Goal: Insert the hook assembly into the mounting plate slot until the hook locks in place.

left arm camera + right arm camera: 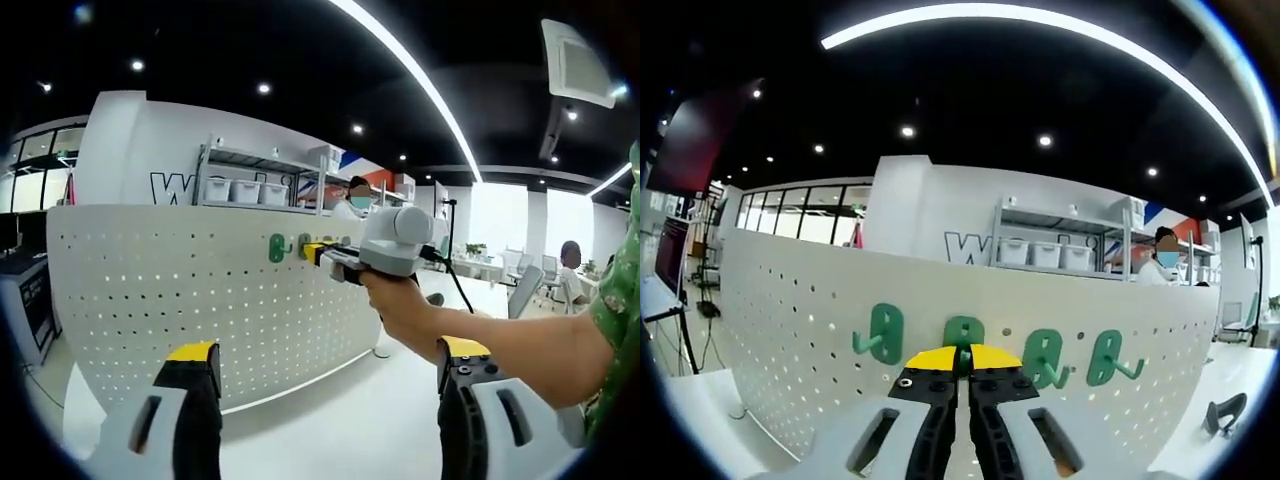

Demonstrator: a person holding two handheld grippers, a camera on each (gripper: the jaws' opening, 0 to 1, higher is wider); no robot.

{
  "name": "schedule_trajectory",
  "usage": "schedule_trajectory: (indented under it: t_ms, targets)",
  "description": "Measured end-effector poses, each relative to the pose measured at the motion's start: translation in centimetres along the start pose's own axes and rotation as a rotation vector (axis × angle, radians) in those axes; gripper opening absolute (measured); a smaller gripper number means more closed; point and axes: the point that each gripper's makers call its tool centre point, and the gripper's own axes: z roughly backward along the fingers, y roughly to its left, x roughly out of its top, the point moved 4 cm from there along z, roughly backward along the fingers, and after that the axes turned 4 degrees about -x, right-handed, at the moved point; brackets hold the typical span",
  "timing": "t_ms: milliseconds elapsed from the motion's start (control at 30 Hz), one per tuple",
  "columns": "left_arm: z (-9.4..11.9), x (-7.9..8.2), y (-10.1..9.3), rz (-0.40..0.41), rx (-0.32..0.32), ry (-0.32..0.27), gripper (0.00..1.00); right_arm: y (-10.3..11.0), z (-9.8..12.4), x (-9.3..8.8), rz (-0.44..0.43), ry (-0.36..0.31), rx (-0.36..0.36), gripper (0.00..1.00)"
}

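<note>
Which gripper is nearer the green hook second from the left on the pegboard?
Right. The right gripper is shut on that green hook at the pegboard. The left gripper hangs open, well back from the board.

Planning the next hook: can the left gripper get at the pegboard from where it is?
Probably yes: the left gripper is open, with only bare floor between it and the pegboard. The right gripper works higher up, beside the green hooks.

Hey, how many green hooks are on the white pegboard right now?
4, seen in the right gripper view along one row of the pegboard: leftmost hook, second hook held by the right tool, third hook, rightmost hook. Others may be hidden.
</note>
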Motion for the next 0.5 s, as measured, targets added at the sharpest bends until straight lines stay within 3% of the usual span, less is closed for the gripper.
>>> schedule_trajectory:
  t_ms: [500]
  targets:
    - [-0.08, -0.07, -0.25, -0.004, -0.007, 0.006, 0.91, 0.2, 0.28, 0.06, 0.013, 0.012, 0.024, 0.07]
